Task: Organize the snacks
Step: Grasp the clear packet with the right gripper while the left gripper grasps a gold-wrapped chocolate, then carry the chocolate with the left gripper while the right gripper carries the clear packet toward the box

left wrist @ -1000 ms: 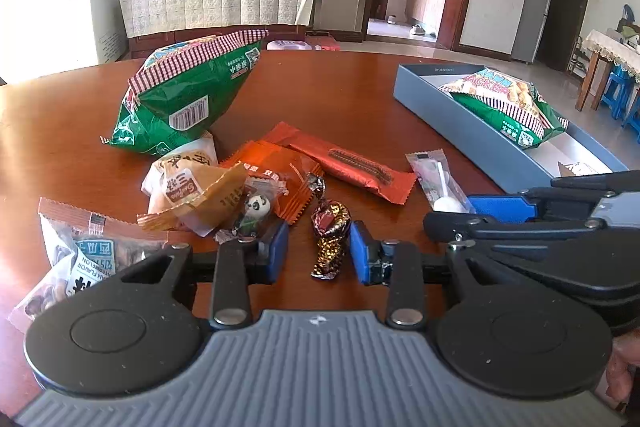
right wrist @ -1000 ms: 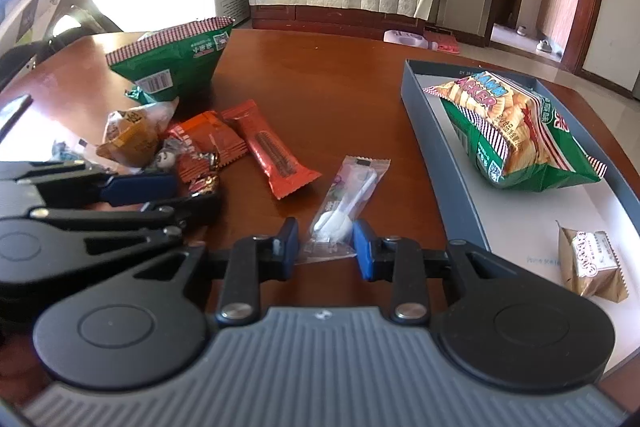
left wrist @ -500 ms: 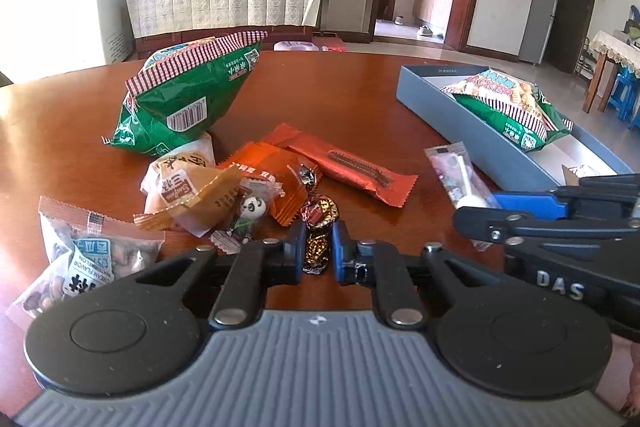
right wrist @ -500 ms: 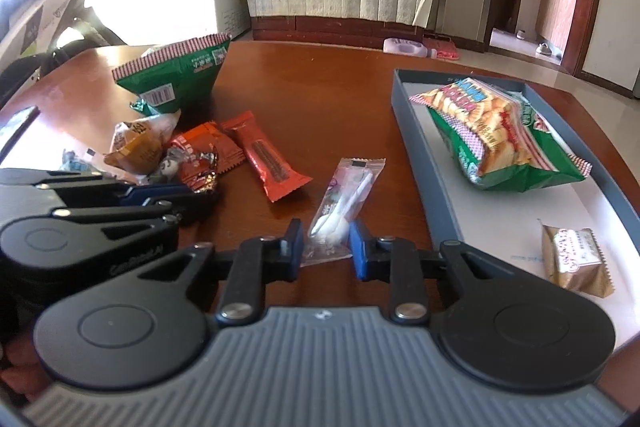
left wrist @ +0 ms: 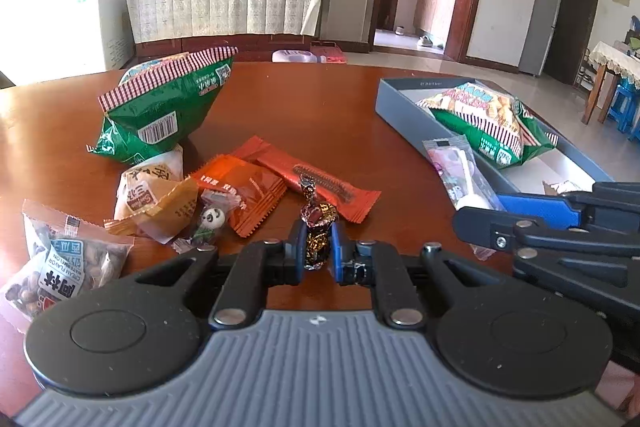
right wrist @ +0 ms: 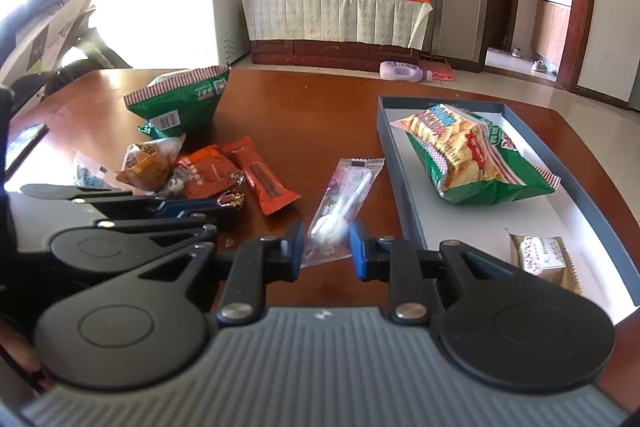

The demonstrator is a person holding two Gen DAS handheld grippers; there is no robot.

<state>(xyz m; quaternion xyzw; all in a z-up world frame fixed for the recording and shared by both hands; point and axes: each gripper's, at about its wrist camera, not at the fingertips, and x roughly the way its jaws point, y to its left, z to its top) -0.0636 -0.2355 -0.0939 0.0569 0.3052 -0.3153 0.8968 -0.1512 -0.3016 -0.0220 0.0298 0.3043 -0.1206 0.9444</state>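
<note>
left gripper (left wrist: 316, 253): clamped tight on the foil candy (left wrist: 317, 227); blue pads squeezing it from both sides, twisted end poking up above the fingers
right gripper (right wrist: 326, 247): closed down on the lollipop packet (right wrist: 344, 203); pads pinch the near end, where the white ball of the lolly sits, and the rest of the clear wrapper sticks out ahead toward the tray
tray (right wrist: 390, 147): grey box on the right side of the table; a green-and-striped cracker bag (right wrist: 468, 155) lies in the far half, a small gold-brown wrapped snack (right wrist: 542, 255) in the near corner
pile on the left: big green bag (left wrist: 160, 107) at the back; in front of it a white-and-tan pastry pack (left wrist: 150, 187), an orange packet (left wrist: 244, 195) and a long red bar (left wrist: 316, 183) partly overlapping; a tiny panda candy (left wrist: 212, 219) tucked between pastry and orange packet
seed bag (left wrist: 60, 259): clear pack of melon seeds at the far left edge, nearest the camera
table (left wrist: 312, 99): shiny reddish wood; everything's sitting on it except the two held bits
both grippers: side by side, right one just beside the tray's near wall; left one right over the pile's front edge
</note>
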